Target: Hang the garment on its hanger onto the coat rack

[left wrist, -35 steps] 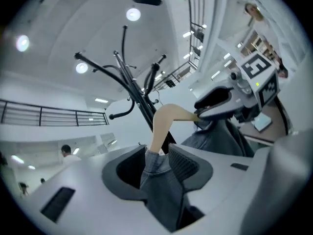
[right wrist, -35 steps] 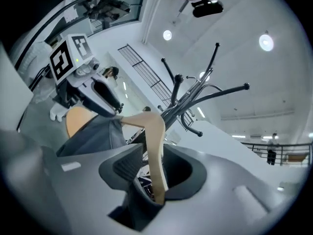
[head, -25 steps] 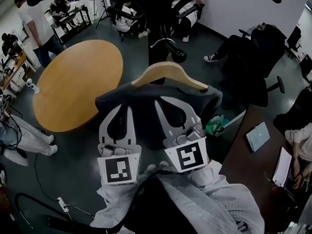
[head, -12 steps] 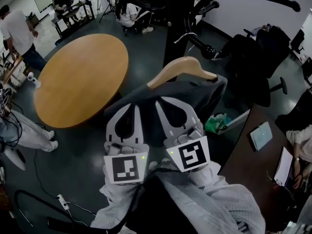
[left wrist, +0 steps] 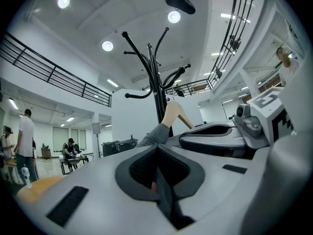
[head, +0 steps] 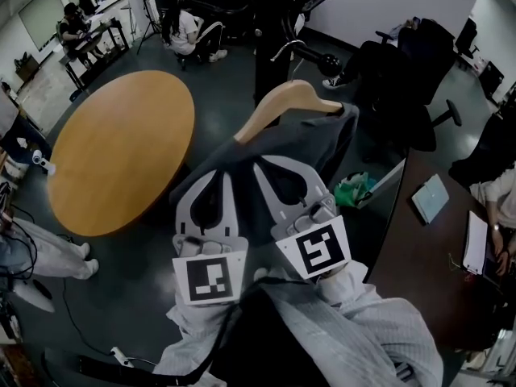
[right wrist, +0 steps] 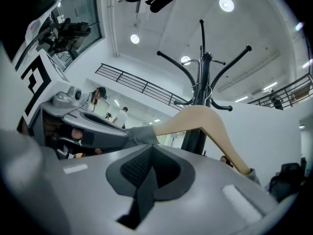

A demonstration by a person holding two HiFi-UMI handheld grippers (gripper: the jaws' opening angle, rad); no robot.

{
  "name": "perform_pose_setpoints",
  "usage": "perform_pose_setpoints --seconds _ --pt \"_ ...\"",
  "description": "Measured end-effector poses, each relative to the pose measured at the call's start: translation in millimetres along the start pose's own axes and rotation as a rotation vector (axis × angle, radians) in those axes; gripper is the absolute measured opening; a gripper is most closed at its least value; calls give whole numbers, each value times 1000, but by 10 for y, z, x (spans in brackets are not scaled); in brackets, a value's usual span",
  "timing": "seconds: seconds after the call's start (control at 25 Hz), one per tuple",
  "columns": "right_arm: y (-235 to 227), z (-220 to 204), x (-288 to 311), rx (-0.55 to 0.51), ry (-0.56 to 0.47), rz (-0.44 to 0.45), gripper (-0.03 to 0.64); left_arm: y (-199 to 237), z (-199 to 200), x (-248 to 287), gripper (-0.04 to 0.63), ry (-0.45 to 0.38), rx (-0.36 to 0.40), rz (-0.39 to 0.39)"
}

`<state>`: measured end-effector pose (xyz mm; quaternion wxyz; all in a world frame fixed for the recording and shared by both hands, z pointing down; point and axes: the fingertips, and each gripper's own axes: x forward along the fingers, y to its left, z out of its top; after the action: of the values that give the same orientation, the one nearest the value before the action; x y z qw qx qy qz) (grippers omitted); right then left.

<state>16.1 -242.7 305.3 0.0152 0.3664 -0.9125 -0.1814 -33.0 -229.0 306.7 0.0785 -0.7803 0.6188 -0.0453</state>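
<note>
In the head view, a pale wooden hanger (head: 290, 101) carries a dark grey garment (head: 278, 143) right in front of the black coat rack (head: 270, 31). Its metal hook (head: 287, 48) is close to a knobbed rack arm (head: 326, 59), and I cannot tell whether they touch. My left gripper (head: 212, 176) and right gripper (head: 270, 166) sit side by side below the hanger, both shut on the garment's cloth. The left gripper view shows its jaws (left wrist: 156, 148) closed, with grey cloth (left wrist: 154, 133) and the hanger (left wrist: 173, 115) beyond. In the right gripper view the jaws (right wrist: 149, 150) are closed under the hanger (right wrist: 205, 122).
A round wooden table (head: 121, 147) stands to the left. To the right are a black office chair (head: 403, 79), a green bag (head: 355, 190) on the floor and a dark desk (head: 419, 256) with a notebook (head: 427, 200). People sit at the back, and cables (head: 89, 337) cross the floor.
The hanger and garment have moved up and to the right, nearer the rack. The hanger has tilted so its left end sits lower. Both grippers have stayed on the cloth.
</note>
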Motion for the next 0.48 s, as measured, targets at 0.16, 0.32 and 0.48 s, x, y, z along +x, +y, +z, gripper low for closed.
perform_pose_setpoints --seconds 0.16,0.32,0.48 --pt "57 -30 18 -2 9 -32 0 14 -60 -3 5 3 -2 -24" --pt "76 -3 55 -3 12 -48 0 63 -78 2 5 11 0 -36" --pt "58 -12 94 15 11 -71 0 130 -63 11 5 3 -2 -35"
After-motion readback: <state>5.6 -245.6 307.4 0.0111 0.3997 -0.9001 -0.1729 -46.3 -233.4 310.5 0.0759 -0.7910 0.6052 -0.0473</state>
